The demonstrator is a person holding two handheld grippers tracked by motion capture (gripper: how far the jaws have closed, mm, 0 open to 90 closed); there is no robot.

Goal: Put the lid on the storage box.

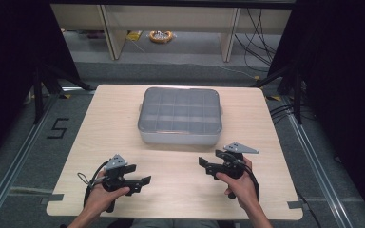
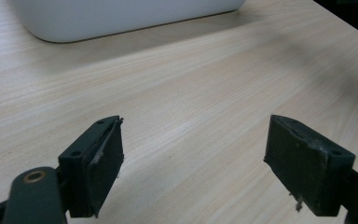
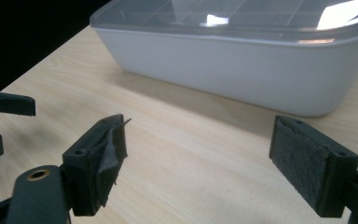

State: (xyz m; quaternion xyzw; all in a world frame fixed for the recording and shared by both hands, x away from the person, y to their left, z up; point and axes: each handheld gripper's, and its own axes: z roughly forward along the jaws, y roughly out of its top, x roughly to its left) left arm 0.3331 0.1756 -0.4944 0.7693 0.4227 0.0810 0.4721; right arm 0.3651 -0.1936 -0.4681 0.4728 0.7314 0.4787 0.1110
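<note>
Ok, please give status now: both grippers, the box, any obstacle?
Left gripper open, empty, near table edge. Right gripper open, empty, facing the box. Compartment box at table centre, clear lid on. Bare table between, no obstacle.

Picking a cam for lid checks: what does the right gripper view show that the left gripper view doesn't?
Right gripper view alone: the organizer box's clear lid with compartment dividers under it, and the left gripper's jaw tips at the frame edge. Left gripper view alone: the table's far corner. Both: the box's white wall, the wooden tabletop, and each gripper's own open jaws with worn pads.
</note>
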